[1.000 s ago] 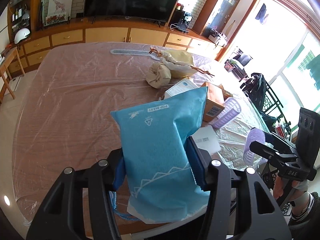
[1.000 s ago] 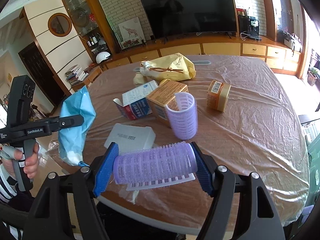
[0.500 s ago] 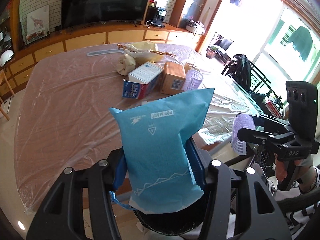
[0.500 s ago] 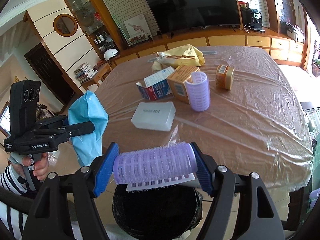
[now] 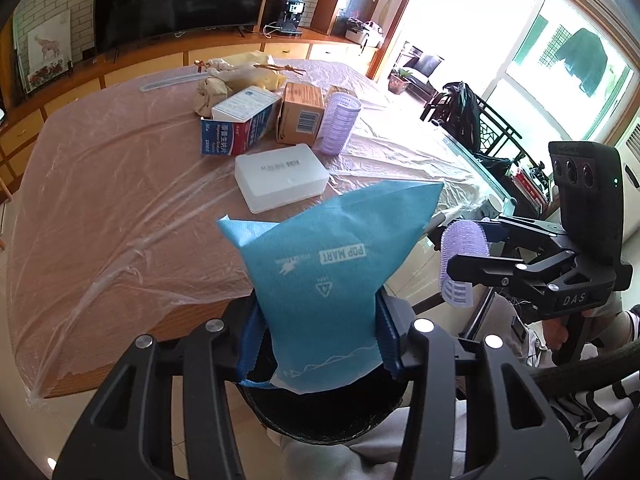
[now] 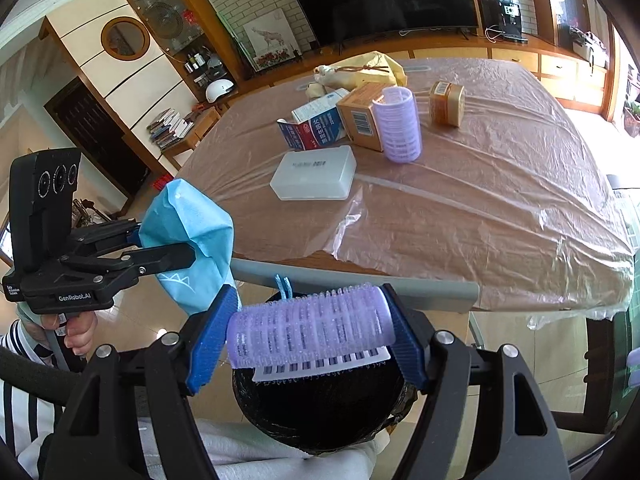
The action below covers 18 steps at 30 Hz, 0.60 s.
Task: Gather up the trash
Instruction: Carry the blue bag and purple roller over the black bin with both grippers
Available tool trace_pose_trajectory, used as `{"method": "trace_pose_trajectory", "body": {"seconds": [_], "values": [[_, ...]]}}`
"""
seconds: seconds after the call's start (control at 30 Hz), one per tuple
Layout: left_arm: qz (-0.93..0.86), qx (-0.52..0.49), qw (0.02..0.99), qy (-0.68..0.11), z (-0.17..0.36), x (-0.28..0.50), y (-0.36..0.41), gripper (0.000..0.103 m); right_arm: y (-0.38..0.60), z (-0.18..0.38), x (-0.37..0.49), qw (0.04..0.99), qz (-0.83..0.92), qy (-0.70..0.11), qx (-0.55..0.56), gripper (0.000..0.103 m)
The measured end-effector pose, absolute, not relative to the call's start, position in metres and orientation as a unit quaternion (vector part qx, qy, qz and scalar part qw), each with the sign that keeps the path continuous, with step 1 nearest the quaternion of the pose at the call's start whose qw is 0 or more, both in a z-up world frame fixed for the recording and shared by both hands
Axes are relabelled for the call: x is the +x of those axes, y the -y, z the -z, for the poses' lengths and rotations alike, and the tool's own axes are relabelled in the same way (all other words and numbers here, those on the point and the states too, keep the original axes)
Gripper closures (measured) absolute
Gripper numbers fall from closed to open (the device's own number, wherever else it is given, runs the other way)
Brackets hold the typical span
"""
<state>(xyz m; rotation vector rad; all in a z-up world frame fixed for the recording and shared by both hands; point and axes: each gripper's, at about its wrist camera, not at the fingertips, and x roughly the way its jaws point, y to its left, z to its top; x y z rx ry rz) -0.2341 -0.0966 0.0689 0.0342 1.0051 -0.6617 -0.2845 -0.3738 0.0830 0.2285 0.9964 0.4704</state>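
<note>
My left gripper (image 5: 318,336) is shut on a blue fabric pouch (image 5: 332,280) and holds it over the black-lined trash bin (image 5: 320,416) in front of the table. My right gripper (image 6: 310,338) is shut on a purple hair roller (image 6: 310,330), held sideways above the same bin (image 6: 320,412). In the right wrist view the left gripper (image 6: 184,254) with the pouch (image 6: 192,232) is at the left. In the left wrist view the right gripper (image 5: 466,256) with the roller (image 5: 464,260) is at the right.
On the plastic-covered table (image 6: 500,208) lie a white plastic case (image 6: 314,174), a blue-and-white carton (image 6: 314,126), a brown box (image 6: 360,118), an upright purple roller (image 6: 398,124), a small orange box (image 6: 446,104) and a yellow bag (image 6: 368,70). A grey bar (image 6: 360,280) runs along the table's near edge.
Both grippers have pulled back from the table and now hang over the trash bin. Each still holds its item.
</note>
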Motion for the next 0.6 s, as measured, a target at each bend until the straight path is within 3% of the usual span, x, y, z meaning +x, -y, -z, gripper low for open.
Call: {"method": "trace_pose_trajectory", "body": {"seconds": [0.6], "values": [[0.327,0.047,0.799,-0.502,-0.038,-0.266,0.104,0.055,0.369,-0.066,-0.302,0.827,-0.234,-0.499,0.11,0.032]]}}
